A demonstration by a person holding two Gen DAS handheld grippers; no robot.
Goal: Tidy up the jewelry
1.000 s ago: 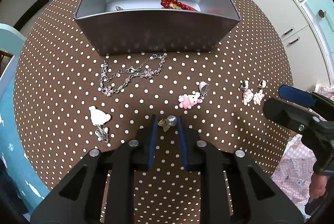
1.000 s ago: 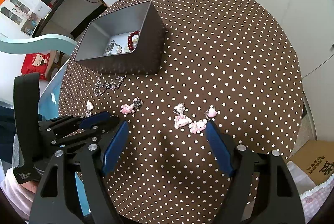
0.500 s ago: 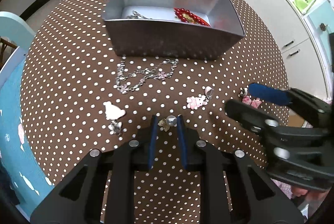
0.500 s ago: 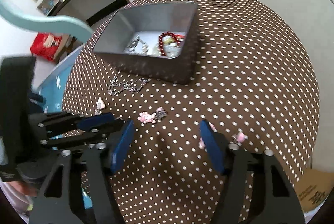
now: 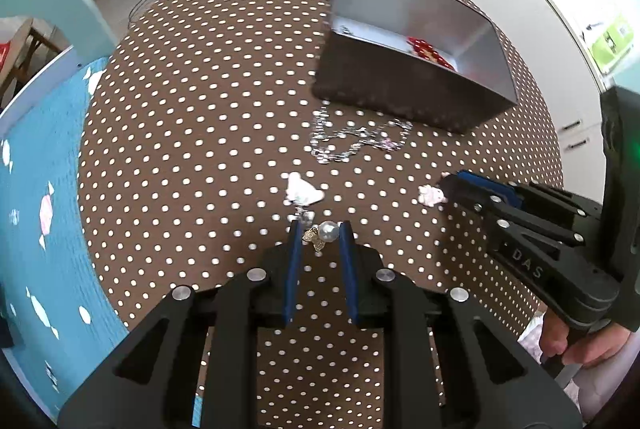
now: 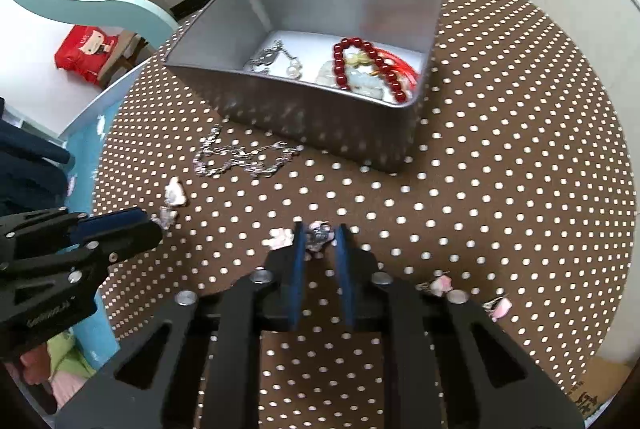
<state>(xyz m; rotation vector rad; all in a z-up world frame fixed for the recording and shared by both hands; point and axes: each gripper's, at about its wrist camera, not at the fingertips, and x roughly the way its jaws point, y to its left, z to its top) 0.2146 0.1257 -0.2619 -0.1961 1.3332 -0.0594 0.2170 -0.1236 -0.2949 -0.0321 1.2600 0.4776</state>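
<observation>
We read "DAS" on the right gripper (image 5: 452,185) body. One metal tin (image 6: 320,133) holds one red bead bracelet (image 6: 368,69); one silver chain (image 6: 244,159) lies just before it. The left gripper (image 5: 320,229) clamps a pearl earring (image 5: 326,231) — the right gripper's fingers close around a pink charm (image 6: 318,235) on the table.

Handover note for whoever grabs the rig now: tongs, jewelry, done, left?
Left tongs: shut on pearl-and-gold earring, above the table.
Right tongs: closed around the silver clasp of the pink bunny charm; grip unconfirmed.
Done: red bead bracelet and a silver pearl piece in the grey metal tin.
Left: silver chain, white bear charm, pink charms near table edge.
</observation>
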